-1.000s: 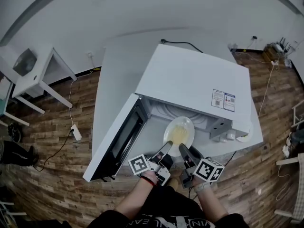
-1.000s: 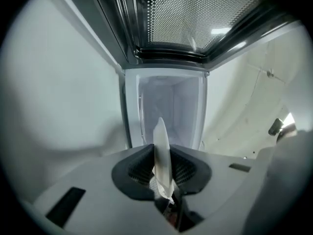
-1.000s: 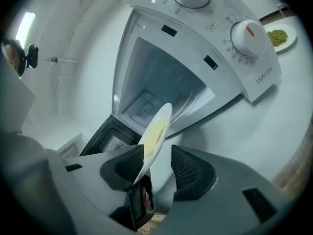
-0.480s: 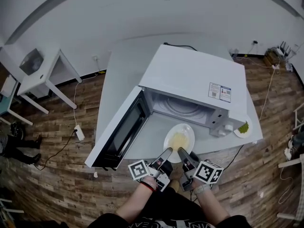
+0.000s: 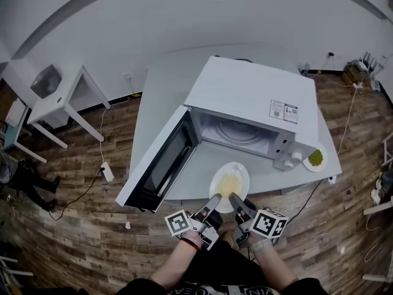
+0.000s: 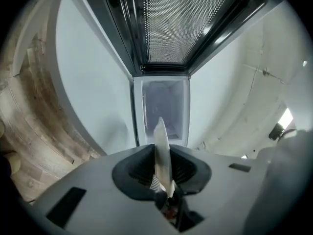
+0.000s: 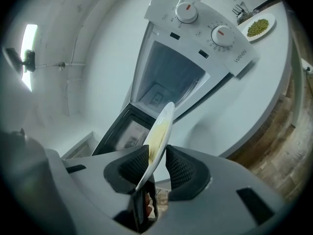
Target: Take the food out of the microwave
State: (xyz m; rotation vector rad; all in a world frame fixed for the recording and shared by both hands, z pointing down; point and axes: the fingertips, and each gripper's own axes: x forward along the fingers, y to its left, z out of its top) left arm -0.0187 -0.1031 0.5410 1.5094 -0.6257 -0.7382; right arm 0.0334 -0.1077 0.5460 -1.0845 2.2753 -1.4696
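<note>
The person is carrying the plate (image 5: 229, 186) of yellow food clear of the microwave (image 5: 252, 100). It is hanging over the near edge of the bench (image 5: 156, 103), in front of the open cavity, with the door (image 5: 161, 165) swung out at the left. The left gripper (image 5: 215, 199) is pinching the plate's near rim. The right gripper (image 5: 233, 197) has just been closing its jaws, and they are now pressing on the rim just beside it. The removal step is looking nearly done. The next move is calling for a level plate and a free spot on the bench, short of the small dish (image 5: 315, 158) of greens at the right.
</note>
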